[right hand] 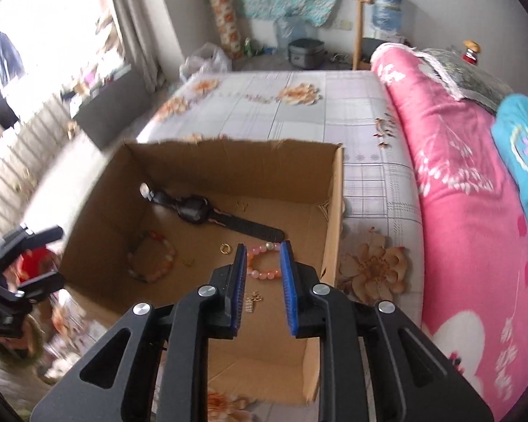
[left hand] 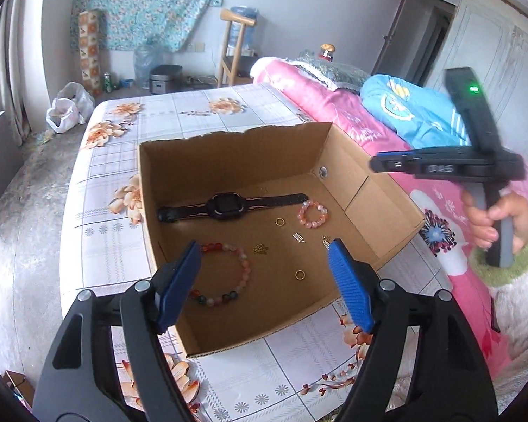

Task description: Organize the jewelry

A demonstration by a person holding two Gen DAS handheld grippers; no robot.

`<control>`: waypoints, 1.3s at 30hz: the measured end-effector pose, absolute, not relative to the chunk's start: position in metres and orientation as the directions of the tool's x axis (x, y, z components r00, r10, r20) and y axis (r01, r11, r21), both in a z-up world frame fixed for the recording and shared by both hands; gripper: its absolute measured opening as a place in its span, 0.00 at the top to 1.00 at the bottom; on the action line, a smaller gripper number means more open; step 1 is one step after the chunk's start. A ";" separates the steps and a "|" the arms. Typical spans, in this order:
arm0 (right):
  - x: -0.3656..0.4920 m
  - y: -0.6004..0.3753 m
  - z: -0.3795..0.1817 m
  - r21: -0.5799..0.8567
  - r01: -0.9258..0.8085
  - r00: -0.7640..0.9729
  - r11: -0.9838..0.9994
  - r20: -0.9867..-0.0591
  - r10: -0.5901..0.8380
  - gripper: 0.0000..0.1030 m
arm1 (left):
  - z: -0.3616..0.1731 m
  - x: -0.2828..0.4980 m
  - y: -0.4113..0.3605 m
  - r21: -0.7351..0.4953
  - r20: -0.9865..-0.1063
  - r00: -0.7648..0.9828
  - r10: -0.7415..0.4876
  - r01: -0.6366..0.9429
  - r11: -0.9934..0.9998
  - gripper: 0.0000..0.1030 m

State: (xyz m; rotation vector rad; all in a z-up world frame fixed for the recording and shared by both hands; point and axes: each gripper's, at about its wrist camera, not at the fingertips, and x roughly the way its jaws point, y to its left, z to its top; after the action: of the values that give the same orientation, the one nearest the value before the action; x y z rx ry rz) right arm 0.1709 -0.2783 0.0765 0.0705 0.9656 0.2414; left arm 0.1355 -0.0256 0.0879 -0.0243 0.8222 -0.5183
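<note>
An open cardboard box (left hand: 228, 147) (right hand: 98, 193) sits on the bed. In it lie a black watch (left hand: 225, 205) (right hand: 193, 209), a large multicolour bead bracelet (left hand: 243, 270) (right hand: 151, 263), a small pink bead bracelet (left hand: 312, 214) (right hand: 264, 260), two gold rings (left hand: 280, 222) (left hand: 300, 275), one showing in the right wrist view (right hand: 224, 248), and small gold charms (left hand: 260, 248) (right hand: 255, 297). My left gripper (left hand: 264, 277) is open and empty above the box's near side. My right gripper (right hand: 263, 277) is open a little, empty, above the pink bracelet; its body (left hand: 475, 161) shows in the left wrist view.
The bed has a floral grey sheet (left hand: 193, 112) (right hand: 299, 112). A rolled pink quilt (left hand: 334, 105) (right hand: 457, 176) and a blue blanket (left hand: 404, 109) lie along the right. A wooden chair (left hand: 236, 52), a rice cooker (left hand: 165, 77) and a plastic bag (left hand: 67, 109) stand on the floor beyond.
</note>
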 end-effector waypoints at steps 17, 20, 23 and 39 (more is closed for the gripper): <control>0.024 -0.259 0.108 0.150 0.136 0.832 0.979 -0.554 -0.030 0.06 | 0.108 0.086 -0.024 -0.081 -0.616 0.757 -0.220 0.216 0.973 0.08; 0.018 -0.251 0.107 0.054 0.165 0.829 0.985 -0.549 -0.109 0.06 | 0.107 0.080 -0.023 -0.052 -0.607 0.781 -0.146 0.145 0.988 0.08; 0.019 -0.239 0.104 -0.054 0.194 0.806 0.979 -0.561 -0.191 0.06 | 0.106 0.076 -0.020 -0.070 -0.608 0.784 -0.123 0.102 0.992 0.08; 0.062 -0.231 0.025 -0.002 0.065 0.585 0.998 -0.810 -0.040 0.06 | 0.046 0.100 -0.038 -0.033 -0.820 0.570 -0.046 0.033 0.999 0.08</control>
State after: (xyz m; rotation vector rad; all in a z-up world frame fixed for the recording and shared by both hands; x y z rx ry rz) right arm 0.0619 -0.2309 0.0254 0.0292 0.9434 -0.0613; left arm 0.0995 -0.0384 0.0462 -0.0150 0.9627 -0.0463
